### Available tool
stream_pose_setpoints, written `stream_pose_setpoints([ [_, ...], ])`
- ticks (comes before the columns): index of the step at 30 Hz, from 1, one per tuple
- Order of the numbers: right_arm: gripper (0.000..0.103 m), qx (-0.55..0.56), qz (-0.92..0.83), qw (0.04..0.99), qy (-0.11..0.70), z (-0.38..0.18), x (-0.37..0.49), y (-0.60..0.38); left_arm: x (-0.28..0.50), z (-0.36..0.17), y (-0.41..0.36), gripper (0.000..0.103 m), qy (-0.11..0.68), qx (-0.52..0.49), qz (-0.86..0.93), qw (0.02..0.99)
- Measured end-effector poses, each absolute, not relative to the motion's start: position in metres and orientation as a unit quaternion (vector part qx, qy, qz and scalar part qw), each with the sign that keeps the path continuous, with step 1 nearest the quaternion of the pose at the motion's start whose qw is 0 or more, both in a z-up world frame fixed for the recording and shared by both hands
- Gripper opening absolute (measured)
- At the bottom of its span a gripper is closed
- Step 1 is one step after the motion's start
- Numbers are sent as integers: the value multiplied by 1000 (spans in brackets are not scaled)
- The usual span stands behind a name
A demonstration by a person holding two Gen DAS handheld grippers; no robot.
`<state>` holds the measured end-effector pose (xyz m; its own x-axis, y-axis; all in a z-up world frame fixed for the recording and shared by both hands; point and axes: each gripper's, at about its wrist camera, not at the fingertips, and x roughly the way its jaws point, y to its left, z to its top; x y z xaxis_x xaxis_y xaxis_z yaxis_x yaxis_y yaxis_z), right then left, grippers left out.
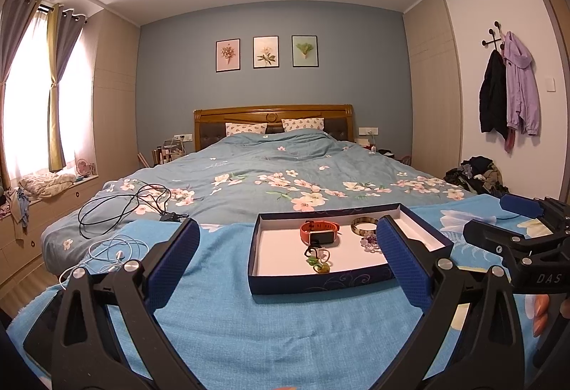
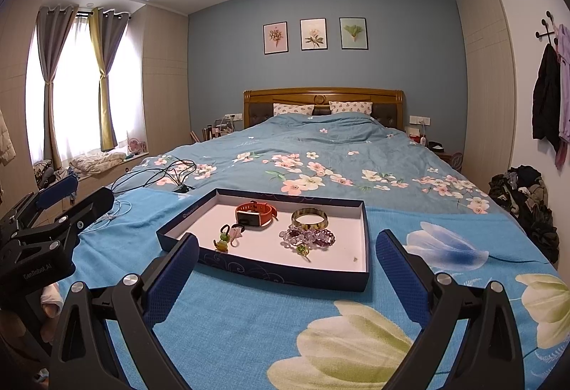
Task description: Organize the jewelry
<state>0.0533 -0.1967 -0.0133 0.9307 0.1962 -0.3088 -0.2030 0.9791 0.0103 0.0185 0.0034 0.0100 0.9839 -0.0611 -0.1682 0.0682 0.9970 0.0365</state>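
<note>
Inside one navy tray [image 2: 363,237] lie one orange smartwatch [image 2: 257,212], one bangle [image 2: 309,217] and one beaded bracelet [image 2: 310,236] (both the left gripper [image 1: 288,247] and the right gripper [image 2: 286,258] gape wide, empty).

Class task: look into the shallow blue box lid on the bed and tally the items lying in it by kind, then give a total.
In the box lid:
Orange-strapped watch: 1
Mottled bangle: 1
Purple bead bracelets, tangled, apparently: 2
Pieces with green stones: 2
Pink piece: 1
Total: 7, if the tangle holds two.
</note>
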Motion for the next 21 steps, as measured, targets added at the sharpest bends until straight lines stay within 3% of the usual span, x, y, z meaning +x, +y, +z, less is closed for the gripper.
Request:
stream_pose_setpoints([
  [21, 96, -10, 100, 983, 156, -14, 52, -196, 19, 10, 4, 98, 84, 22, -33, 996],
])
